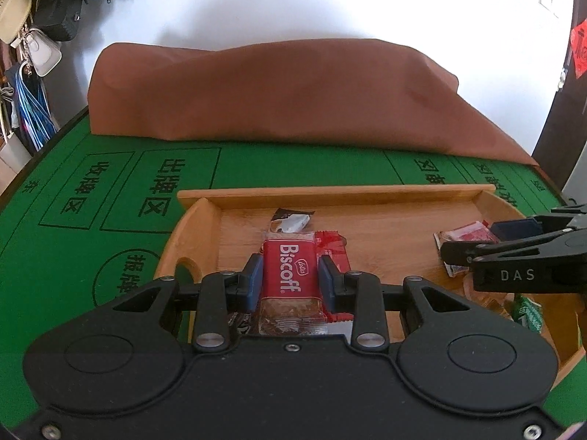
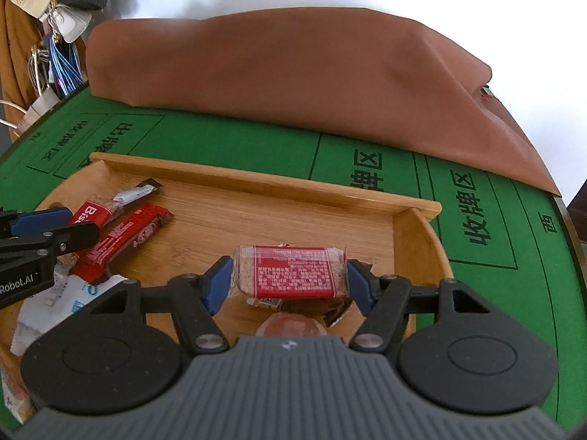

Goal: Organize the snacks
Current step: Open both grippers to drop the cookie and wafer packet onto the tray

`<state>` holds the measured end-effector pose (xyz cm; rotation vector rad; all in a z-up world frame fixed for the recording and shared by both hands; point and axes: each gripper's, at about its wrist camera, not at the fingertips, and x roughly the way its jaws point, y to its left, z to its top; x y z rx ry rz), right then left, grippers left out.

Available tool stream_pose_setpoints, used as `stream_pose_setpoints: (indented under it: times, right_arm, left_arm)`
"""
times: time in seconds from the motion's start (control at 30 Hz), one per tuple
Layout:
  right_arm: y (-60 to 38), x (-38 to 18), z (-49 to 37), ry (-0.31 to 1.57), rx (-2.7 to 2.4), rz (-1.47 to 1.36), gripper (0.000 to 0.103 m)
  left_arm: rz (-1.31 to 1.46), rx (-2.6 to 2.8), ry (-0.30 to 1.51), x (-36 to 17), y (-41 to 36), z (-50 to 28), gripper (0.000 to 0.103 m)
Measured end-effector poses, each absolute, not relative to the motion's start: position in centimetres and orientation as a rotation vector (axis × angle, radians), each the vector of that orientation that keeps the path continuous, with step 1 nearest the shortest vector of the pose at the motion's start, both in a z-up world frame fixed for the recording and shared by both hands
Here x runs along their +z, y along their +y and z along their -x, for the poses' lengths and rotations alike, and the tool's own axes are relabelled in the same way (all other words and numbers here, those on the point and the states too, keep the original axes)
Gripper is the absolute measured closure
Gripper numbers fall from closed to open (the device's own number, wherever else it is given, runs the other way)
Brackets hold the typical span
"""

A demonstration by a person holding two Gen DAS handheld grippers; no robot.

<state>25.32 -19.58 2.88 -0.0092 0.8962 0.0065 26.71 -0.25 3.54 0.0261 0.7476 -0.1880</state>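
My left gripper (image 1: 290,275) is shut on a red Biscoff biscuit pack (image 1: 289,271), held over the left part of the wooden tray (image 1: 330,194). My right gripper (image 2: 290,284) is shut on a red biscuit pack turned label-back (image 2: 291,271), held over the right part of the tray (image 2: 256,179). In the right wrist view the left gripper (image 2: 47,238) shows at the left edge with the Biscoff pack (image 2: 90,212). In the left wrist view the right gripper (image 1: 495,253) shows at the right, its pack (image 1: 464,236) partly hidden.
The tray holds a long red bar (image 2: 124,238), a black and silver wrapper (image 2: 135,192), a white packet (image 2: 47,304), a brown wrapper and a pink jelly cup (image 2: 291,324), and a green packet (image 1: 528,311). A brown cloth heap (image 1: 275,91) lies behind on the green felt table (image 1: 73,256).
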Motion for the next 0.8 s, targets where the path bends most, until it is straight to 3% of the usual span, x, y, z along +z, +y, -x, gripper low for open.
stream_pose_setpoints:
  times: [0.37,0.43,0.47,0.57,0.8]
  right_arm:
    - [-18.9,2.4,-25.8,0.888,0.006,0.069,0.032]
    - [-18.9,2.5,-25.8,0.889,0.011,0.070,0.023]
    - [-18.8,2.5,-25.8,0.887,0.015,0.069,0.023]
    - [-18.9,2.7,-25.7,0.885,0.023,0.057,0.017]
    - [-18.6,3.3,-24.9,0.860,0.033,0.074,0.014]
  left_arm:
    - [-0.057,-0.177,0.740,2.9,-1.0,-27.1,0.071]
    - [-0.047,-0.177,0.742,2.9,-0.9,-27.1,0.071]
    - [-0.040,-0.176,0.744,2.9,-0.8,-27.1,0.071]
    - [-0.033,-0.176,0.743,3.0,-0.7,-27.0,0.065]
    - [-0.046,-0.180,0.717,3.5,-0.3,-25.9,0.041]
